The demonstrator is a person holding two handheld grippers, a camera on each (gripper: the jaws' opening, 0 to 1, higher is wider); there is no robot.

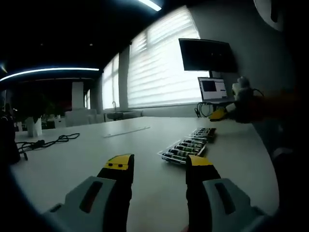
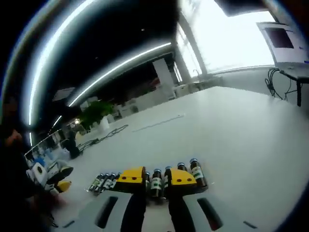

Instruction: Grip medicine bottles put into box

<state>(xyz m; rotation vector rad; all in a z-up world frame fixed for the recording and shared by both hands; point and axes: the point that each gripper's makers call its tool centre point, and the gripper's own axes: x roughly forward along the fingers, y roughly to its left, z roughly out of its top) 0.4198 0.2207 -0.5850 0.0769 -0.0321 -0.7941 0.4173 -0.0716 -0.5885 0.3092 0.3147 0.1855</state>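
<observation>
Left gripper (image 1: 159, 166) up close, jaws spread wide over the white table (image 1: 96, 154), nothing between them. Medicine bottles (image 1: 184, 150) lying in rows a bit ahead, slightly right. Right gripper (image 2: 155, 177) hovering right at a second row of bottles (image 2: 159, 180), jaws parted around one dark bottle, not clamped. Black cable (image 1: 46, 142) off left.

The table (image 1: 145, 140) looks like smooth matt white laminate. Medicine bottles (image 2: 159, 181) are dark glossy glass or plastic with paper-looking labels. Both grippers, left gripper (image 1: 159, 166) and right gripper (image 2: 155, 178), have yellow tips on matt black jaws and grey plastic-looking shells.
</observation>
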